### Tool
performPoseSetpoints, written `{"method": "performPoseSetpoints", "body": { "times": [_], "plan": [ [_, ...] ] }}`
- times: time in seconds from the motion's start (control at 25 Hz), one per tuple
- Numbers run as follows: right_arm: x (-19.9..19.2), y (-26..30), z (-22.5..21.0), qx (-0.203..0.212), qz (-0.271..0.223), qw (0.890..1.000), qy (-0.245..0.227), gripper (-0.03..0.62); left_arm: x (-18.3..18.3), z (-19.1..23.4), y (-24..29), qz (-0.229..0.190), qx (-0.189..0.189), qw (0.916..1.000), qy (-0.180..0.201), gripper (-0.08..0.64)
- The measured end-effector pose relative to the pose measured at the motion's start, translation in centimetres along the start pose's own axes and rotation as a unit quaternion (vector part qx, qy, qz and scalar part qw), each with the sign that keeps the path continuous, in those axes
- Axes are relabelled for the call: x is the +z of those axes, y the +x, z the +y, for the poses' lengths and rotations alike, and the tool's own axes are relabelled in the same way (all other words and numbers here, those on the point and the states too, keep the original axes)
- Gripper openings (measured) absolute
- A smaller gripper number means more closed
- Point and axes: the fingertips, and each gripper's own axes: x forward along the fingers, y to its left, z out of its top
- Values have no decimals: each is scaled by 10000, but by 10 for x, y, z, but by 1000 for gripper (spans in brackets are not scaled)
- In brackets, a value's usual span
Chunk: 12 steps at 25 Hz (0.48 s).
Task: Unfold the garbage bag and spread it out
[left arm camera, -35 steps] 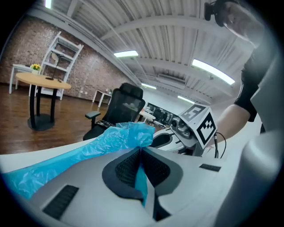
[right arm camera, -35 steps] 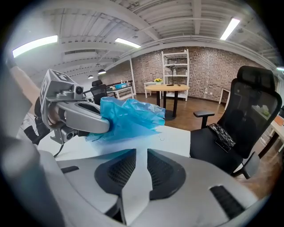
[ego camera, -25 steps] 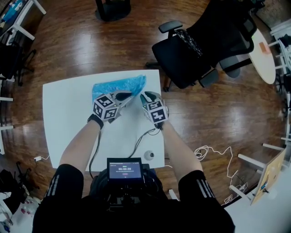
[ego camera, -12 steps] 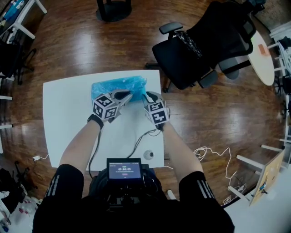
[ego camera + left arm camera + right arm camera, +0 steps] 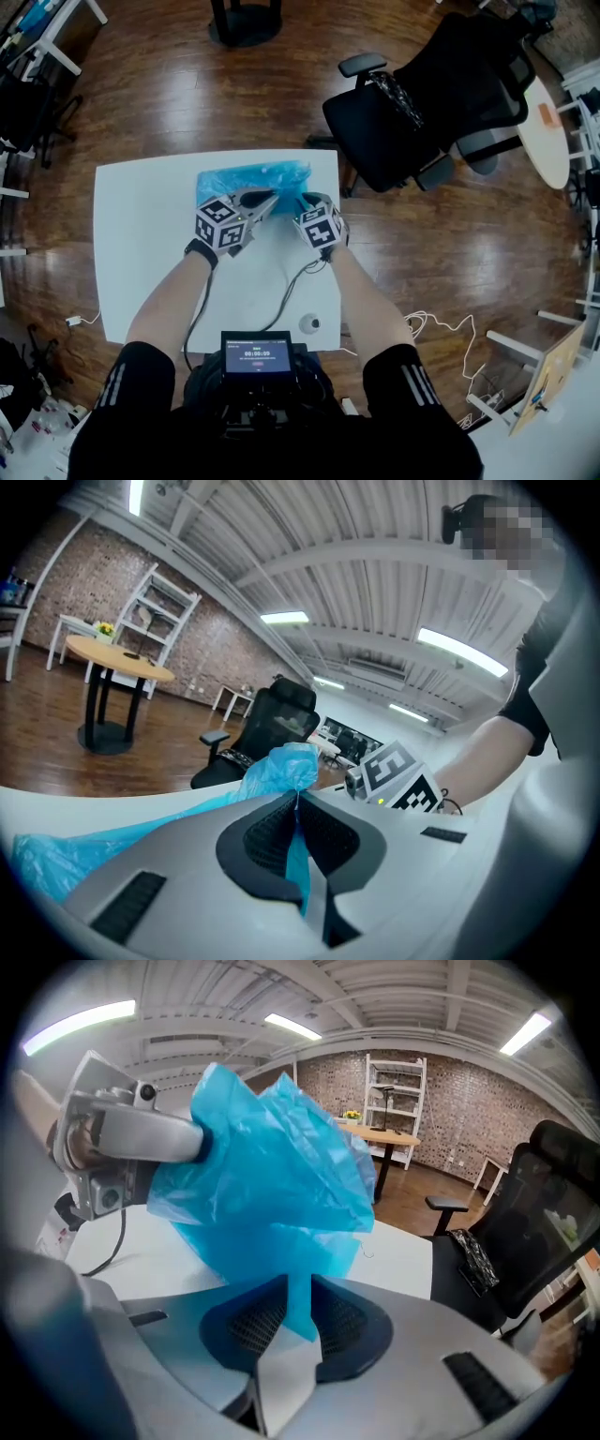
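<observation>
Bag (image 5: 281,1166) in left gripper (image 5: 298,799) (right gripper (image 5: 298,1290), apparently)

A white table (image 5: 141,244) stands on a brown wood floor (image 5: 169,94). A blue bag (image 5: 246,178) lies on it, just past the left gripper (image 5: 272,198) and out to that gripper's left. Behind the right gripper (image 5: 302,202), a dark cable (image 5: 291,286) runs back to the near edge, close to a small round thing (image 5: 307,323).

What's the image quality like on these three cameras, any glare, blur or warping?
Head view: fisheye curves the room, and lights glare off the glossy wooden floor. Left gripper view: dark rounded corners, bright ceiling strip lights. Right gripper view: light shines through the crinkled blue plastic garbage bag.
</observation>
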Motion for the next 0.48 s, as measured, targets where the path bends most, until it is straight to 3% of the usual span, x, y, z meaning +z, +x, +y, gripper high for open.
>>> {"method": "performPoseSetpoints", "body": {
  "times": [0.24, 0.48],
  "plan": [
    [-18, 18, 1, -11, 422, 9991, -38, 103, 7, 2, -3, -187, 55, 9998, -40, 1],
    [-19, 19, -1, -141, 450, 9989, -1, 114, 25, 10, -26, -554, 265, 9980, -129, 1]
  ]
}}
